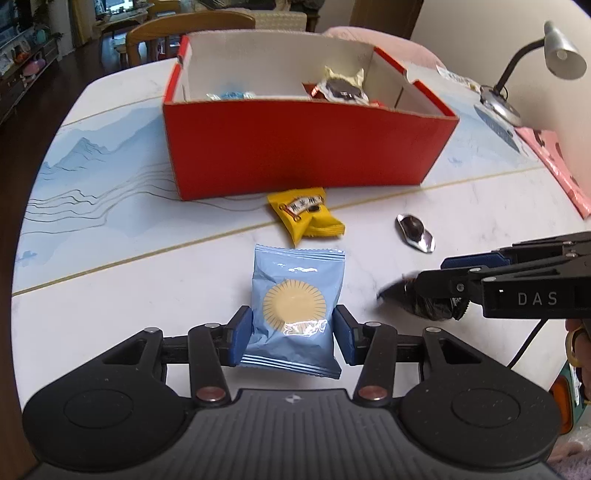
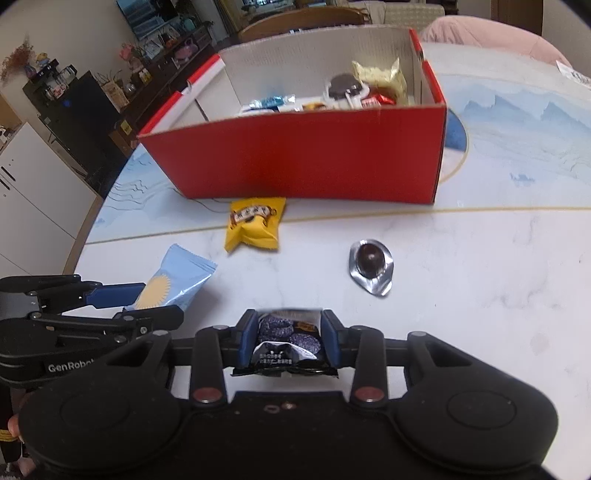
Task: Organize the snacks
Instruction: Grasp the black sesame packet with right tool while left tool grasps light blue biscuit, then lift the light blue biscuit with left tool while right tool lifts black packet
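Note:
My left gripper (image 1: 293, 332) is shut on a light blue snack packet (image 1: 295, 306) with a yellow sun print, held just above the table. The same packet (image 2: 173, 284) shows at the left of the right wrist view, between the left gripper's blue pads. My right gripper (image 2: 289, 341) is shut on a black snack packet (image 2: 288, 343) with purple rounds printed on it; from the left wrist view this packet (image 1: 424, 301) hangs at the right. A yellow packet (image 1: 304, 218) and a foil-wrapped chocolate (image 1: 415, 233) lie on the table before the open red box (image 1: 303, 147), which holds several snacks.
A grey desk lamp (image 1: 554, 59) stands at the back right, beside a pink sheet (image 1: 554, 162) at the table's right edge. Wooden chairs (image 1: 192, 33) stand behind the box. A pink cushion (image 2: 491, 37) lies past the box. The white marbled table (image 2: 480, 295) curves off at the left.

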The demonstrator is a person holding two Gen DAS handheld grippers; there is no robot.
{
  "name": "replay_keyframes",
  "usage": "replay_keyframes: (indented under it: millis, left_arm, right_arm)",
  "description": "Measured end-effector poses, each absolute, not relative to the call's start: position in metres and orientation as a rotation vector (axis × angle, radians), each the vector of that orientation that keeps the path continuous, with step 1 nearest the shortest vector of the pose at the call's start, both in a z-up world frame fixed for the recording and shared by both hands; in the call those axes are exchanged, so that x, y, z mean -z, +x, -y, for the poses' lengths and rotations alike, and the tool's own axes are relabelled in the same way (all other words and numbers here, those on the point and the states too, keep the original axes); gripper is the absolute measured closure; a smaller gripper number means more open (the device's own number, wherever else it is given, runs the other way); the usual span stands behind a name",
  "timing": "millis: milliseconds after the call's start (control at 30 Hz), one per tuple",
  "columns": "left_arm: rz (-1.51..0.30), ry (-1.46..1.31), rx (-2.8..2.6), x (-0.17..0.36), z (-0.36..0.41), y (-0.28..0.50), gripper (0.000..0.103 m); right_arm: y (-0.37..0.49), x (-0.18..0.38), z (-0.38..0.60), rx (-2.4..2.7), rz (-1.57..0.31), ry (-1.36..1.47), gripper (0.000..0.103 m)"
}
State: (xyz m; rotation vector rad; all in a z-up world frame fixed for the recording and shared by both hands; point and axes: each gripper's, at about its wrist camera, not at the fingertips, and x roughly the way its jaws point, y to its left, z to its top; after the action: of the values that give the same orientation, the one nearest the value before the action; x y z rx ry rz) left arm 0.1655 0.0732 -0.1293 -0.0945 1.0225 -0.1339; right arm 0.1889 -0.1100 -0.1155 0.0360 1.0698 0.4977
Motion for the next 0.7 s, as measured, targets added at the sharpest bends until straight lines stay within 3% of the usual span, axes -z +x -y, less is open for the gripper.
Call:
replay_keyframes:
  millis: [133, 467, 700]
  left_arm:
    - [-1.008, -0.105, 0.122, 0.123, -0.078, 0.164, 0.056]
    - [-1.007, -0.129, 0.111, 0.126, -0.085, 0.156, 0.056]
    - [-1.002, -0.128, 0.109, 0.125, -0.086, 0.154, 0.056]
  right_arm:
    - [0.189, 0.113, 0.11, -0.513, -1.078, 0.038, 0.074]
    - [0.182, 0.118, 0.118, -0.544, -1.105, -0.018, 0.072]
    - [0.187, 0.128, 0.11, -0.643, -1.13, -0.226, 0.068]
